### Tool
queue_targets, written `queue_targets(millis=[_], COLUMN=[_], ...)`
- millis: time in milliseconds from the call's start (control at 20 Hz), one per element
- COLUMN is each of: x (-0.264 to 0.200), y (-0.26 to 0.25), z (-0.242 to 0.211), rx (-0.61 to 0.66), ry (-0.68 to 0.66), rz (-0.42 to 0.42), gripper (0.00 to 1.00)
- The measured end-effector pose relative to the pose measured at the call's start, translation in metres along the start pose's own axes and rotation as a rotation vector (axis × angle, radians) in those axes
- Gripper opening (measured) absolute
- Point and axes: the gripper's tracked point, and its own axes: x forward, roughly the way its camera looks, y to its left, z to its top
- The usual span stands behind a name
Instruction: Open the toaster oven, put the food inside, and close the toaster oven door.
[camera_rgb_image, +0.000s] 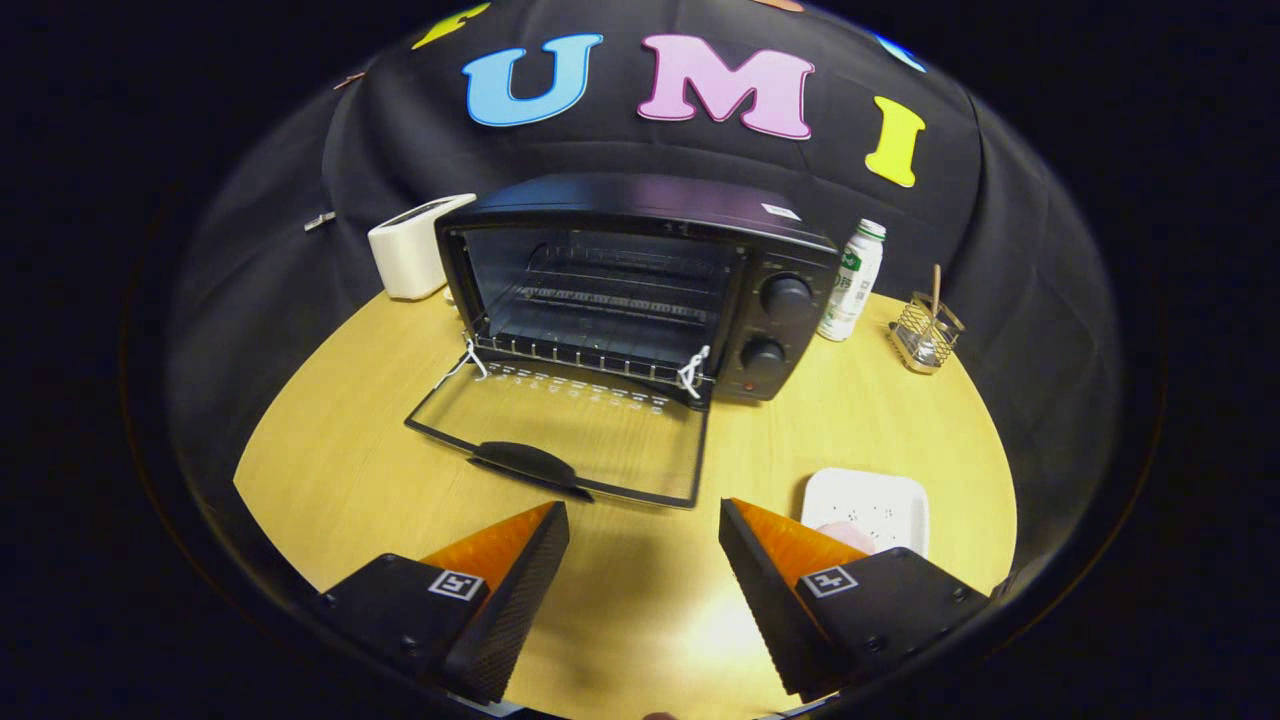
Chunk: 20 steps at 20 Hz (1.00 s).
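Observation:
A black toaster oven stands at the back of the round wooden table, its glass door folded down flat toward me and the wire rack inside bare. Its two knobs sit on the right panel. A white plate lies on the table right of the door, with a pale pink piece of food on it, partly hidden behind the right finger. My gripper hovers over the table just short of the door's handle, fingers wide apart and open, nothing between them.
A white toaster stands left of the oven. A white and green bottle stands right of it, and a wire holder with a stick farther right. The table's edge curves close on both sides.

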Motion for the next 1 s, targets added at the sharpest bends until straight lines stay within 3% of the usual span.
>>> queue_targets(millis=[250, 500, 750, 1000], x=[-0.019, -0.017, 0.005, 0.029], y=[-0.089, -0.178, -0.223, -0.255], z=[0.005, -0.030, -0.073, -0.103], rx=[0.085, 0.098, 0.240, 0.228], ry=[0.038, 0.157, 0.318, 0.400], rz=[-0.050, -0.130, -0.115, -0.123], gripper=[0.99, 0.99, 0.99, 0.98])
